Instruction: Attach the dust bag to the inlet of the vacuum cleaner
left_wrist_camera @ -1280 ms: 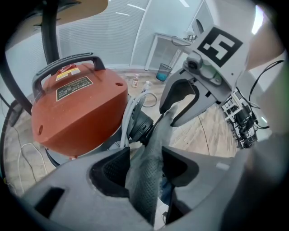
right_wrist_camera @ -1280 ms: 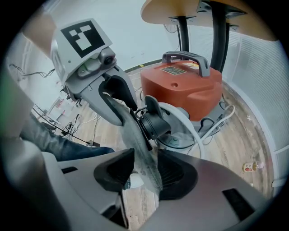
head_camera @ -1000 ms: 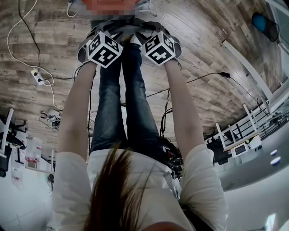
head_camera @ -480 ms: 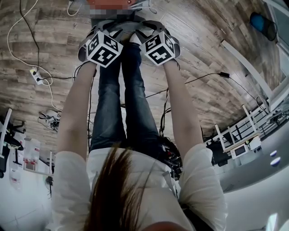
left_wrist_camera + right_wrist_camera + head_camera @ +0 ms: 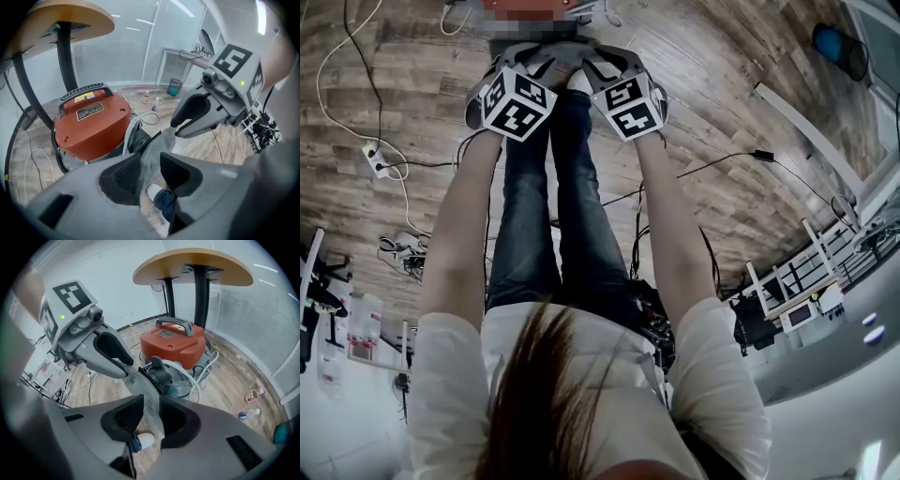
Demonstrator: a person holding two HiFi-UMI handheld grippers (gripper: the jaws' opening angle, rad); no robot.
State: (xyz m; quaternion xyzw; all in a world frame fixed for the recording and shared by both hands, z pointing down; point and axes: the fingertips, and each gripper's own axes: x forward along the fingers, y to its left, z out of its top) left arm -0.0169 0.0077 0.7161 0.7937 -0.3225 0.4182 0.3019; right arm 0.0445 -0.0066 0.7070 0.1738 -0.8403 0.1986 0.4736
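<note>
While the person stands with both bare arms stretched straight down, the head view shows the left tongs [image 5: 523,58] and the right tongs [image 5: 614,61] side by side. Their tips aim at the red drum-shaped vacuum cleaner [image 5: 520,4], just beyond them on the wooden plank floor [image 5: 412,75]. Against the frame of a second ago little differs. The arms hold the same pose, the marker cubes sit almost where they were, and the vacuum cleaner lies slightly nearer the top edge.

Seen from the left gripper view, the grey, dusty cloth dust bag [image 5: 152,150] runs as a thin creased sheet between the left tongs' pads. These have just been closing and now pinch it, part-way in. The cloth stretches ahead and rightward to the right tongs, whose fingers close on its other end. The vacuum cleaner stands ahead and left of the pads, black handle uppermost, under a round wood-topped desk [image 5: 61,18]. A white shoe [image 5: 153,192] shows below the pads.

From the right gripper view, the same grey cloth fills the gap between the right tongs' pads, likewise just closed onto it. It rises leftward to the left tongs. The black inlet [image 5: 159,373] sits just past the cloth, ringed by a white hose [image 5: 194,380]. Whether the cloth touches the inlet I cannot tell.
</note>
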